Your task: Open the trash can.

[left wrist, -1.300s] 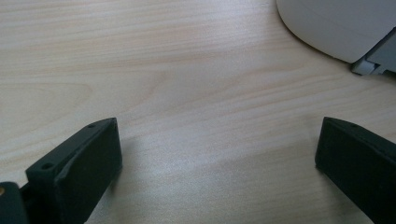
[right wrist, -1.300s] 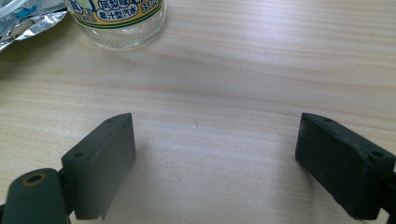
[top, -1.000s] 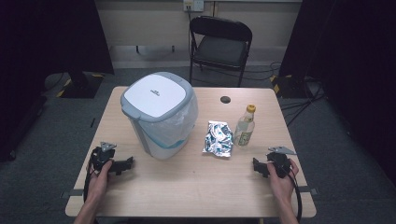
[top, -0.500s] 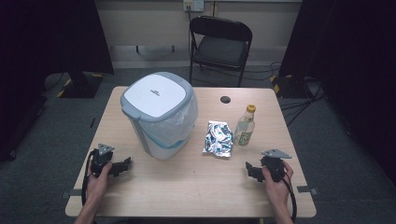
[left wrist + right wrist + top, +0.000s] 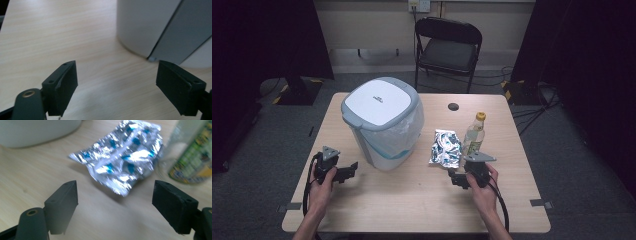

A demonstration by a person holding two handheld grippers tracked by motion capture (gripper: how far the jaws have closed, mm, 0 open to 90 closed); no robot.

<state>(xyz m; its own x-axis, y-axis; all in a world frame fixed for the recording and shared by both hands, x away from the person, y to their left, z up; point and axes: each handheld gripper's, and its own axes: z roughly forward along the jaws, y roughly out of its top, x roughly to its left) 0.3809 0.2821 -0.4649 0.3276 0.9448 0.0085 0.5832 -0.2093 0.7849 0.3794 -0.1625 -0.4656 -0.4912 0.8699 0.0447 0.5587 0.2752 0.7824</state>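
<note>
Looking from the high view, right gripper (image 5: 455, 176) sits near the wrapper (image 5: 446, 148) on the table (image 5: 412, 200), jaws open and just narrowing, nothing between. Left gripper (image 5: 117, 82) view: jaws apart, empty, just narrowing too, bin (image 5: 150, 25) ahead. Right gripper view: wrapper looks light and crinkly; I'd pinch its near edge.

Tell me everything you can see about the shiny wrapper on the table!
The wrapper is a crinkled silver foil packet with blue printing, looking like thin metallic plastic. It lies flat on the wooden table, crumpled, between the bin and the bottle, close beside the bottle; whether they touch is unclear. In the right gripper view it sits just ahead of the right gripper, whose fingers are spread wide and not touching it.
</note>
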